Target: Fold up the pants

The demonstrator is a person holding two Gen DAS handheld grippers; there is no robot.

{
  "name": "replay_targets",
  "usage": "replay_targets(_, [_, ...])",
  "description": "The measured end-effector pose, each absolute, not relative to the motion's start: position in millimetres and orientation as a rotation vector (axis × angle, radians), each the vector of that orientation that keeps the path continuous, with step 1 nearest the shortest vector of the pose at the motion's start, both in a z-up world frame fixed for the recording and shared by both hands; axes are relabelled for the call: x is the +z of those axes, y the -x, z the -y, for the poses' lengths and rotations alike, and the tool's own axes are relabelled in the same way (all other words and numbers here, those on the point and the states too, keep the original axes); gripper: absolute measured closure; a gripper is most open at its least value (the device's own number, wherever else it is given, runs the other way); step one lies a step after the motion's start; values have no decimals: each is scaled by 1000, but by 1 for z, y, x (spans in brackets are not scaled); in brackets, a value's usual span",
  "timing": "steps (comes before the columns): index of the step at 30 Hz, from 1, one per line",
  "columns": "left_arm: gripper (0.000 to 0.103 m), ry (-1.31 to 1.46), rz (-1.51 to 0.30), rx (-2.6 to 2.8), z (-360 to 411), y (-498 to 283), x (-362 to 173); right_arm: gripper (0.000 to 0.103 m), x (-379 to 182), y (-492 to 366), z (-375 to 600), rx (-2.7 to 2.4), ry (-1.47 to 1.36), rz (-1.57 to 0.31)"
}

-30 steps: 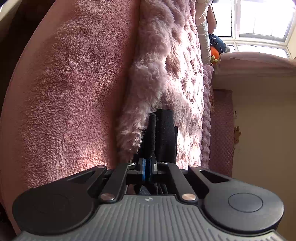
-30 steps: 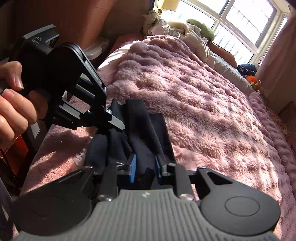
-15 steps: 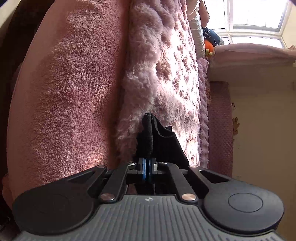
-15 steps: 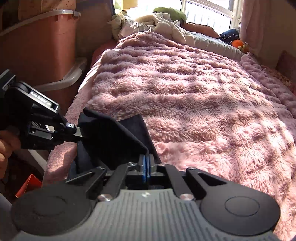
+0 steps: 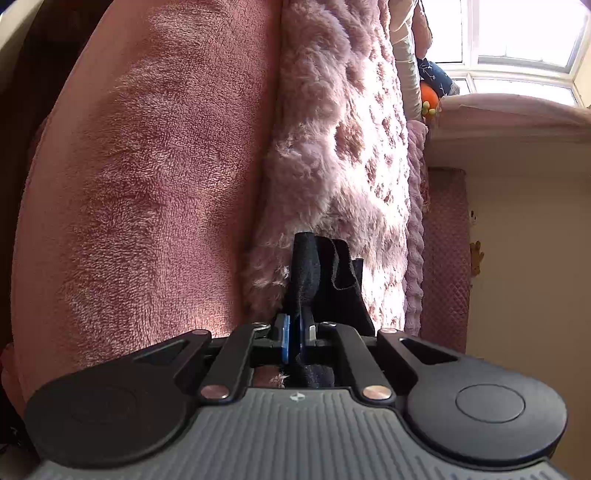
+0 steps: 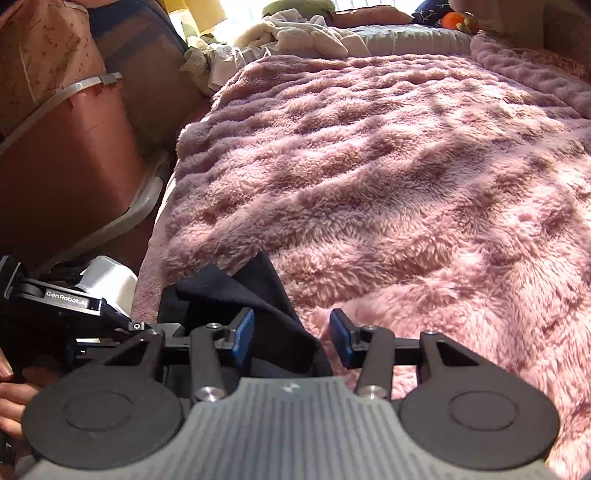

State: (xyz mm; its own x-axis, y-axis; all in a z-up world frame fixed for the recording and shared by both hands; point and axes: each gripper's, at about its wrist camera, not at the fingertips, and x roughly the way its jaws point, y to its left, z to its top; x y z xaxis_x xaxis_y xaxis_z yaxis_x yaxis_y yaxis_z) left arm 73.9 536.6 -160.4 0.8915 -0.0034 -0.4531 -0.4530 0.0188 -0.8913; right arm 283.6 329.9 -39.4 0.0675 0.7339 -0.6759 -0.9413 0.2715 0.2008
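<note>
Black knit pants (image 5: 314,273) (bunched) in left gripper (image 5: 294,334)

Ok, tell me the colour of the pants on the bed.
Black. The pants show best in the right wrist view, against the pink fluffy blanket.

Fluffy pink blanket (image 6: 406,177), cream laundry pile (image 6: 295,35) + orange toy (image 6: 458,20) behind.
</note>
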Motion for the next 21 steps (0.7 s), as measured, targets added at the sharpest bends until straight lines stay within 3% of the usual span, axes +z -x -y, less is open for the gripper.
replay_targets(3, [98, 1516, -379, 360, -537, -74, -160, 62, -40, -255, -355, 1362, 545, -629])
replay_targets(5, [97, 1511, -388, 356, -538, -74, -160, 71, -42, -244, -368, 1415, 592, -584])
replay_targets(6, [96, 1514, -393, 353, -539, -74, -161, 95, -43, -244, -375, 1439, 587, -602])
replay_targets(7, [96, 1524, -394, 347, -540, -73, -162, 103, -45, -248, -382, 1440, 558, -646])
replay_targets(11, [95, 1543, -388, 323, -543, -69, -166, 103, -52, -295, -389, 1311, 225, -901])
replay_targets(12, [95, 1527, -394, 323, -543, -70, -165, 102, -57, -313, -387, 1249, 110, -989])
replay_targets(13, [95, 1501, -407, 330, -542, -71, -162, 94, -59, -325, -382, 1194, 41, -1024])
replay_targets(15, [95, 1455, -410, 334, -541, -72, -156, 84, -55, -339, -372, 1098, 7, -986])
replay_targets(16, [95, 1412, -396, 331, -540, -72, -150, 73, -48, -345, -362, 1056, -5, -950])
replay_targets(18, [84, 1318, -341, 311, -535, -69, -133, 57, -34, -355, -339, 1057, -63, -928])
replay_targets(21, [74, 1303, -309, 101, -529, -74, -124, 58, -11, -358, -300, 1137, -76, -908])
